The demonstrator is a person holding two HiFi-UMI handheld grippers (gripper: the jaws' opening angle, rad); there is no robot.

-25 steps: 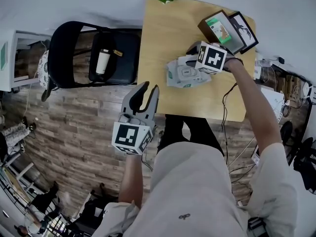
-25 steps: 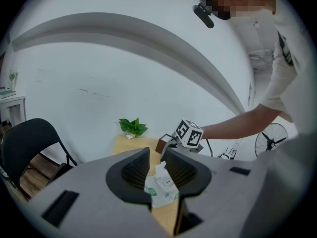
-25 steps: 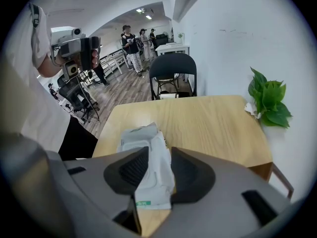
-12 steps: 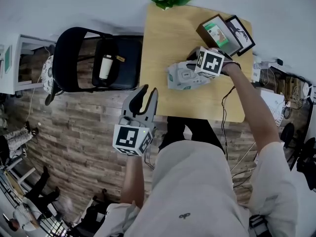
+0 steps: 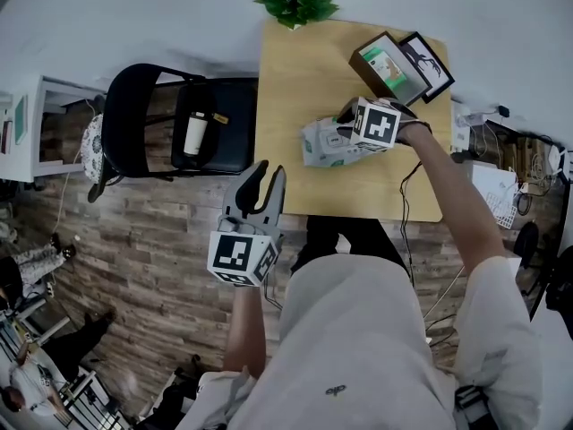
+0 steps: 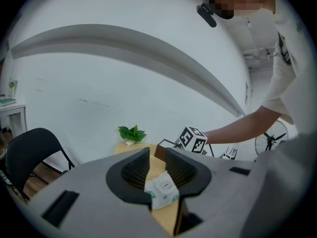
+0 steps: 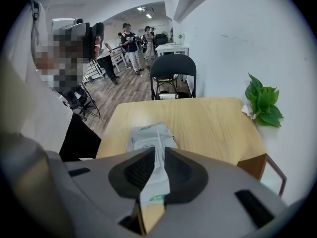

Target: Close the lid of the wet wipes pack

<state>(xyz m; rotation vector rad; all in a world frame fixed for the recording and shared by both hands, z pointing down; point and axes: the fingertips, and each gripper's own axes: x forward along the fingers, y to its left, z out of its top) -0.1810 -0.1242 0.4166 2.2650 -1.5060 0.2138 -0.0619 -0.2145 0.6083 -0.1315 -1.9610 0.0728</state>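
The wet wipes pack (image 5: 329, 141) lies on the wooden table (image 5: 295, 70), white with green print. Its white lid (image 7: 147, 143) looks flat against the top. My right gripper (image 5: 347, 119) points steeply down at the pack's right end. In the right gripper view the pack (image 7: 148, 133) runs into the narrow gap of the right gripper (image 7: 159, 152), whose jaws are closing and pinch the pack's near edge. My left gripper (image 5: 266, 179) hangs over the floor, off the table's left front corner, open with nothing in it. Through the left gripper (image 6: 157, 155) I see the pack (image 6: 162, 190) farther off.
A black chair (image 5: 152, 106) with a white bottle (image 5: 193, 133) on its seat stands left of the table. A green plant (image 5: 300, 7) sits at the far edge, and a box (image 5: 389, 65) and a picture frame (image 5: 428, 59) at the far right corner. People (image 7: 131, 43) stand far off.
The right gripper stays at the pack's right end and has shifted slightly. The left gripper hangs in much the same spot off the table.
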